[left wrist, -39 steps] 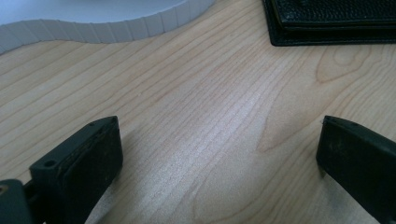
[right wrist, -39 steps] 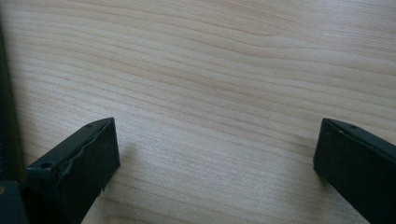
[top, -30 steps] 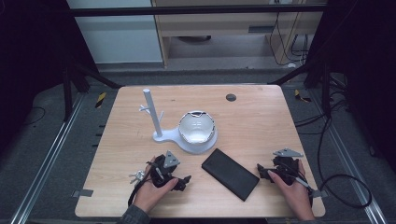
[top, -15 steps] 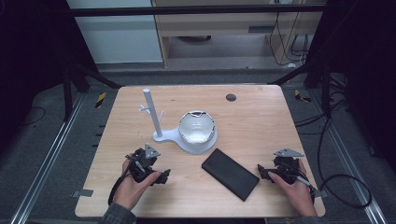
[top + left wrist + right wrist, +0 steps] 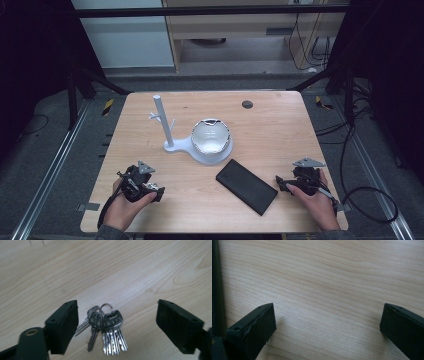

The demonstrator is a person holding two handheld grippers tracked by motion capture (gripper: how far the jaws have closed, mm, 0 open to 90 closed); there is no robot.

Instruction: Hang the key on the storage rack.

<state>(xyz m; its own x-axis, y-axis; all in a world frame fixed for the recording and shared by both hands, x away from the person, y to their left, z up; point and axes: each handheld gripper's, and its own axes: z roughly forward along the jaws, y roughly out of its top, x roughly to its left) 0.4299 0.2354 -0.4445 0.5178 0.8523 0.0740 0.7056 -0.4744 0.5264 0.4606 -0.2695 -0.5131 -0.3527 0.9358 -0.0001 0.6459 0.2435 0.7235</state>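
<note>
Left tongs [image 5: 116, 322] spread wide, low over a bunch of keys [image 5: 106, 327] lying flat on the table [image 5: 280, 125] near its front left corner: several silver keys fanned from one small ring, blades pointing toward the camera. Right tongs [image 5: 327, 327] also spread, over bare wood just right of a black slab [image 5: 246, 186].
</note>
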